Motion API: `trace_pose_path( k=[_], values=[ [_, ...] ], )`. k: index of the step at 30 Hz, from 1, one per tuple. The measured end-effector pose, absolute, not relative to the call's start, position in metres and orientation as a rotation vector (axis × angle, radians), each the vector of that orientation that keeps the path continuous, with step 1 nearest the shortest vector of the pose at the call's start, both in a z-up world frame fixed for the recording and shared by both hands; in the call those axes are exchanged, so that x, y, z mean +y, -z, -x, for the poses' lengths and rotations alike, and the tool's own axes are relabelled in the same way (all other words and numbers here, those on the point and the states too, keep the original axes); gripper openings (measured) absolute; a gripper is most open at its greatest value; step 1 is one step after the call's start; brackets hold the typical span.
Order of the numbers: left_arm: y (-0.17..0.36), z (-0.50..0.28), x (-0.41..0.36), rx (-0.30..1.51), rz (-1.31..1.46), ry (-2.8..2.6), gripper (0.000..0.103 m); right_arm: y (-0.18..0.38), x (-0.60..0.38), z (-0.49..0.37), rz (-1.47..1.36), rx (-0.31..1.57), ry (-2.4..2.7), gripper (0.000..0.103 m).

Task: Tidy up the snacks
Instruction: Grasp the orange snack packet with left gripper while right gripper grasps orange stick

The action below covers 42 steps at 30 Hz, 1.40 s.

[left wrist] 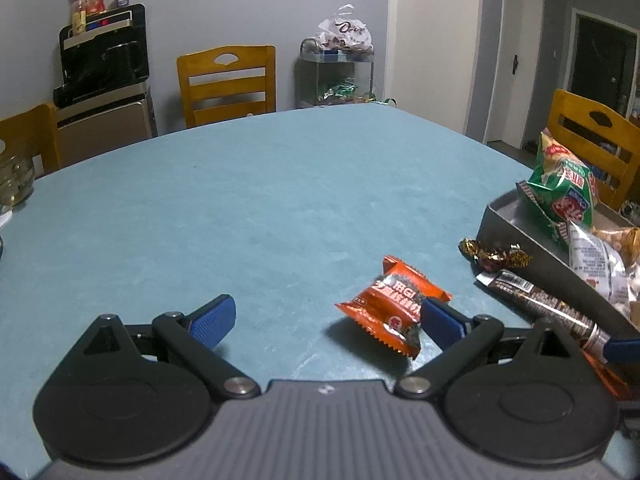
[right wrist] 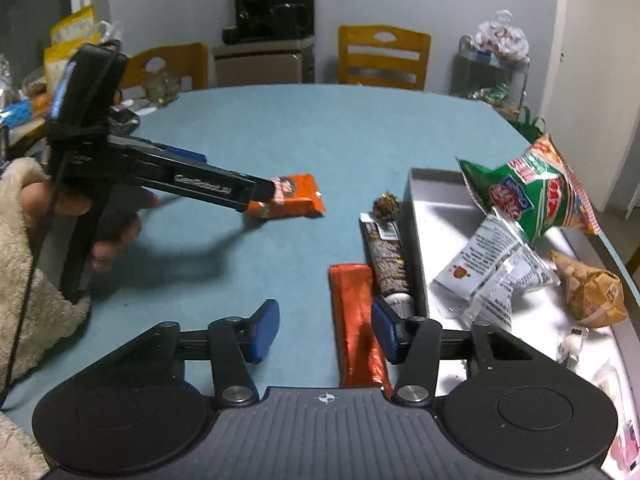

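An orange snack packet (left wrist: 384,312) (right wrist: 292,198) lies on the blue table (left wrist: 240,208). My left gripper (left wrist: 326,320) (right wrist: 260,196) is open around it, with the packet against the right finger's pad (left wrist: 440,320) and well apart from the left pad. A long orange-red wrapper (right wrist: 356,320) lies between the fingers of my right gripper (right wrist: 325,331), close to the right pad (right wrist: 384,332); the left pad stands clear of it, so the jaws are open. A brown chocolate stick (right wrist: 386,256) (left wrist: 548,300) and a gold-wrapped candy (right wrist: 386,204) (left wrist: 496,256) lie beside the grey tray (right wrist: 416,208) (left wrist: 504,216).
The tray holds a green bag (right wrist: 532,196) (left wrist: 564,188), a white packet (right wrist: 492,272) and a brown packet (right wrist: 592,292). A hand in a fleece sleeve (right wrist: 24,240) holds the left gripper. A glass bowl (left wrist: 14,180) stands at the table's left edge; wooden chairs (left wrist: 226,80) surround it.
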<state>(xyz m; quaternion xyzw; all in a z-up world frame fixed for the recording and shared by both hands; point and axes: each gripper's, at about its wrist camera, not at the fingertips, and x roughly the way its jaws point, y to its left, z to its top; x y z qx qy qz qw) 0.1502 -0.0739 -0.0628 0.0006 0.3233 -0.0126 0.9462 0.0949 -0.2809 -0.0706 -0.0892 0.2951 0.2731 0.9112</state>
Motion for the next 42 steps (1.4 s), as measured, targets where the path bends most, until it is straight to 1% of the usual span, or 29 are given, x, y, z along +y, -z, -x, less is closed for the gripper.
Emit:
trace_pose_path(
  k=[6, 13, 18, 24, 28, 31, 33, 35, 36, 38, 39, 40, 42],
  values=[
    [0.065, -0.150, -0.077, 0.655, -0.001, 0.044, 0.100, 0.076, -0.280, -0.100, 0.194, 0.636, -0.534, 0.044],
    [0.069, -0.153, -0.084, 0.612, -0.020, 0.102, 0.100, 0.079, -0.275, -0.105, 0.209, 0.636, -0.530, 0.044],
    [0.072, -0.165, -0.100, 0.588, -0.078, 0.148, 0.100, 0.079, -0.274, -0.103, 0.176, 0.642, -0.584, 0.041],
    [0.082, -0.176, -0.110, 0.619, -0.112, 0.192, 0.100, 0.077, -0.270, -0.096, 0.175, 0.628, -0.653, 0.041],
    [0.084, -0.176, -0.108, 0.625, -0.086, 0.210, 0.099, 0.078, -0.272, -0.096, 0.168, 0.631, -0.653, 0.040],
    [0.084, -0.175, -0.107, 0.649, -0.062, 0.252, 0.091, 0.079, -0.273, -0.097, 0.164, 0.635, -0.648, 0.040],
    [0.084, -0.174, -0.110, 0.651, -0.076, 0.252, 0.087, 0.079, -0.273, -0.096, 0.164, 0.634, -0.647, 0.040],
    [0.086, -0.176, -0.113, 0.660, -0.099, 0.237, 0.079, 0.079, -0.272, -0.097, 0.164, 0.633, -0.648, 0.040],
    [0.088, -0.177, -0.115, 0.666, -0.109, 0.231, 0.078, 0.079, -0.271, -0.097, 0.165, 0.633, -0.648, 0.041],
    [0.087, -0.176, -0.115, 0.660, -0.101, 0.239, 0.069, 0.080, -0.271, -0.097, 0.167, 0.634, -0.650, 0.041],
    [0.087, -0.176, -0.114, 0.659, -0.100, 0.244, 0.067, 0.080, -0.270, -0.097, 0.168, 0.634, -0.650, 0.040],
    [0.086, -0.175, -0.114, 0.657, -0.100, 0.248, 0.061, 0.080, -0.269, -0.097, 0.170, 0.634, -0.649, 0.040],
    [0.086, -0.173, -0.116, 0.650, -0.112, 0.252, 0.058, 0.080, -0.269, -0.097, 0.169, 0.633, -0.649, 0.040]
  ],
)
